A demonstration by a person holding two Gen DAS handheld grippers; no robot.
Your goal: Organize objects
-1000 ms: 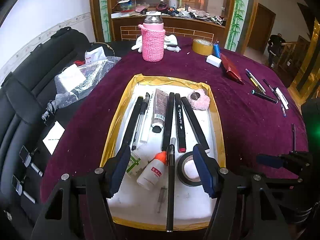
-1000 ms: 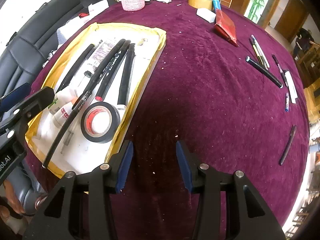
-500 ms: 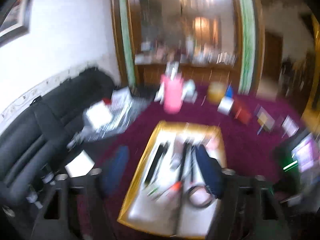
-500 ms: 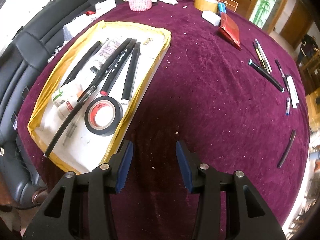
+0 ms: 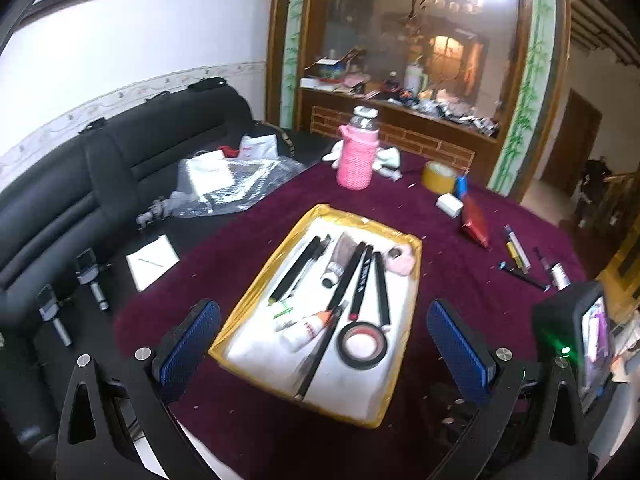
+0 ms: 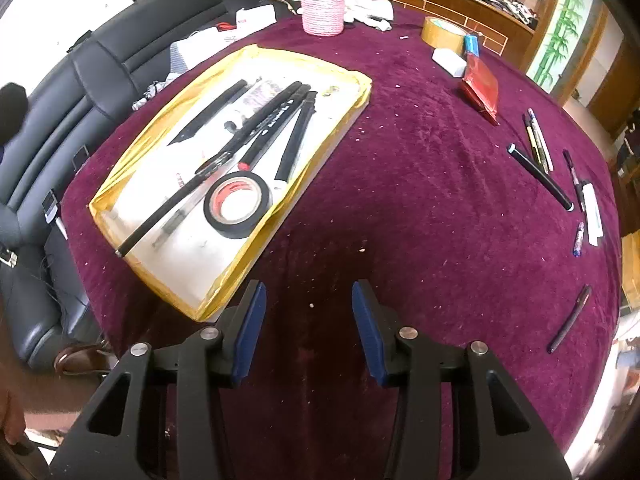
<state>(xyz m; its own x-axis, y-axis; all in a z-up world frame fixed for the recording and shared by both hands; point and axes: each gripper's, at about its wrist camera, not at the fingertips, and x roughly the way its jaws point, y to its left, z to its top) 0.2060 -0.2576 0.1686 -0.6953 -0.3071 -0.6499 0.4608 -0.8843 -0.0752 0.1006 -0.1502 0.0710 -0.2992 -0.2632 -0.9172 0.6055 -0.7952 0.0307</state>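
Pens (image 6: pixel 538 160) lie loose on the cloth at two o'clock of the right gripper (image 6: pixel 308 328), long axes running roughly twelve to six; its jaws stand part open, empty. Left gripper (image 5: pixel 324 344), jaws just spread wide and empty, hangs over the tray (image 5: pixel 240 312), farther off.

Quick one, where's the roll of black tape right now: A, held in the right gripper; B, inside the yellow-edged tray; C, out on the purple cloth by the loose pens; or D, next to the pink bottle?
B: the black tape roll lies flat inside the yellow-edged tray, beside the markers, with neither gripper touching it.
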